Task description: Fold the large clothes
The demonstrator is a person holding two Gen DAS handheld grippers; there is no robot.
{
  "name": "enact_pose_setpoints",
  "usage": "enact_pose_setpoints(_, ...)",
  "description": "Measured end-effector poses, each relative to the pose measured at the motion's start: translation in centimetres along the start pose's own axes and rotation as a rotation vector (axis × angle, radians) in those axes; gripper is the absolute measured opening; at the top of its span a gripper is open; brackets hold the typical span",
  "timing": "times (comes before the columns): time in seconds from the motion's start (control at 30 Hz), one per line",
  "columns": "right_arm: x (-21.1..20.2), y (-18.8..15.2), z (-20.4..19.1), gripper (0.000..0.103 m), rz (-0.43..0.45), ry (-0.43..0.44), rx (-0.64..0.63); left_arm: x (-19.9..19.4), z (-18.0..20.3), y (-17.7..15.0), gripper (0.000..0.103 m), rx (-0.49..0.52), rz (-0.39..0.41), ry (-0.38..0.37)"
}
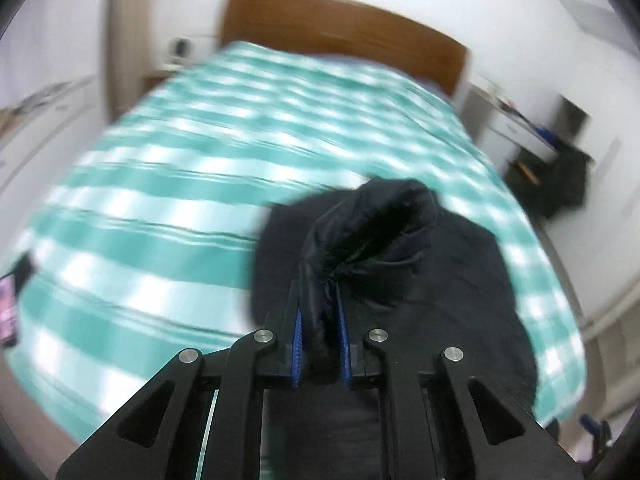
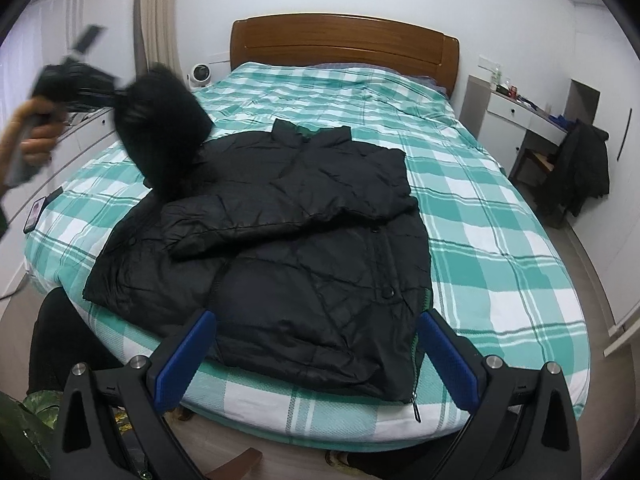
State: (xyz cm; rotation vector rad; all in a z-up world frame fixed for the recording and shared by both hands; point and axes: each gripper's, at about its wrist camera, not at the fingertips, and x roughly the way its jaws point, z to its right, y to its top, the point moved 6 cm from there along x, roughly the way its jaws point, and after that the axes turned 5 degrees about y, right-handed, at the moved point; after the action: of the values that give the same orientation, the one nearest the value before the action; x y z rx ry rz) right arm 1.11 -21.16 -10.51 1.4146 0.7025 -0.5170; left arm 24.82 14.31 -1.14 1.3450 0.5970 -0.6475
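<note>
Bed (image 2: 500,240): wooden headboard, green-and-white checked cover, filling most of both views; it carries the whole garment. Black padded jacket (image 2: 304,240): large, lying front-up on the near half of the bed, collar toward the headboard, hem at the near edge, zipper pull hanging over the edge at the near right. Progress, judged from how it lies: the sleeve on the camera's right (image 2: 280,216) is already folded across the chest and rests flat there; the body is spread out and not yet folded lengthwise or in half. Sleeve on the camera's left (image 2: 160,132): lifted clear of the bed, its cuff end raised at the jacket's left shoulder, apparently mid-fold; in the blurred left wrist view the same cuff (image 1: 372,232) gapes open just ahead of the fingers. Left gripper (image 1: 320,320): jaws pressed together on bunched black fabric of this cuff, blue pads pinching it from both sides. Right gripper (image 2: 316,348): jaws spread wide, holding nothing, hovering above the jacket's hem at the near bed edge. Remaining, as far as can be judged: lay the lifted sleeve across the chest, then fold the body. Phone (image 2: 34,212): at the bed's left edge, well apart from the jacket.
</note>
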Motion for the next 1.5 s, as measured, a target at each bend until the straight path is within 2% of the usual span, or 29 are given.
enact_pose_setpoints(0.1,0.4,1.0,-0.7,0.103,0.018,0.013,-0.036,-1.7,-7.6,-0.6,0.014,-0.09,0.019,0.12)
enact_pose_setpoints(0.23,1.4,2.7,-2.6,0.103,0.045,0.038,-0.134,-1.1,-15.9,-3.8,0.019,-0.217,0.001,0.292)
enact_pose_setpoints(0.33,2.2,3.6,-4.1,0.103,0.056,0.061,-0.189,-0.3,-20.0,-7.7,0.045,-0.283,-0.038,0.441)
enact_pose_setpoints(0.37,2.4,3.8,-4.6,0.103,0.059,0.069,-0.205,-0.2,-20.6,-8.7,0.058,-0.302,-0.042,0.456)
enact_pose_setpoints(0.4,2.6,4.0,-5.0,0.103,0.061,0.076,-0.221,-0.3,-21.3,-10.1,0.063,-0.328,-0.042,0.454)
enact_pose_setpoints(0.53,3.6,4.4,-6.6,0.103,0.059,0.094,-0.283,-0.6,-20.7,-15.3,0.065,-0.373,-0.069,0.401)
enact_pose_setpoints(0.6,4.3,4.6,-7.6,0.103,0.064,0.104,-0.322,-0.9,-20.0,-17.0,0.075,-0.371,-0.073,0.379)
enact_pose_setpoints(0.67,5.2,4.7,-8.4,0.103,0.074,0.114,-0.36,-1.2,-18.4,-18.0,0.076,-0.362,-0.078,0.348)
enact_pose_setpoints(0.8,7.8,4.7,-10.5,0.103,0.086,0.133,-0.485,-2.1,-14.5,-18.7,0.077,-0.304,-0.077,0.305)
enact_pose_setpoints(0.87,8.8,5.0,-11.5,0.103,0.092,0.155,-0.523,-2.8,-13.3,-18.7,0.081,-0.286,-0.056,0.299)
enact_pose_setpoints(0.9,9.3,5.2,-11.9,0.103,0.091,0.173,-0.524,-3.1,-12.6,-18.8,0.085,-0.285,-0.044,0.289)
enact_pose_setpoints(0.97,10.5,5.9,-12.7,0.103,0.076,0.234,-0.489,-3.4,-11.8,-18.9,0.086,-0.29,-0.028,0.262)
enact_pose_setpoints(1.13,14.4,6.9,-16.0,0.103,0.016,0.296,-0.478,-2.4,-10.0,-19.5,0.086,-0.297,-0.055,0.219)
enact_pose_setpoints(1.2,16.7,6.9,-17.8,0.103,0.002,0.267,-0.525,-2.0,-9.5,-19.7,0.086,-0.304,-0.068,0.198)
enact_pose_setpoints(1.33,22.7,5.5,-19.0,0.101,-0.104,0.117,-0.62,-1.4,-8.7,-20.3,0.086,-0.3,-0.086,0.186)
enact_pose_setpoints(1.37,23.3,5.2,-18.5,0.086,-0.131,0.121,-0.605,-1.3,-8.7,-20.6,0.086,-0.297,-0.095,0.189)
enact_pose_setpoints(1.4,23.0,5.3,-18.1,0.051,-0.139,0.159,-0.57,-1.2,-8.6,-20.9,0.086,-0.296,-0.1,0.19)
enact_pose_setpoints(1.43,22.2,5.7,-17.3,0.041,-0.131,0.165,-0.527,-1.2,-8.5,-21.1,0.086,-0.296,-0.104,0.189)
enact_pose_setpoints(1.47,21.0,6.4,-16.5,0.034,-0.107,0.168,-0.486,-1.1,-8.5,-21.3,0.086,-0.295,-0.107,0.189)
enact_pose_setpoints(1.5,19.2,7.4,-15.3,0.029,-0.081,0.21,-0.415,-1.0,-8.5,-21.5,0.086,-0.294,-0.112,0.188)
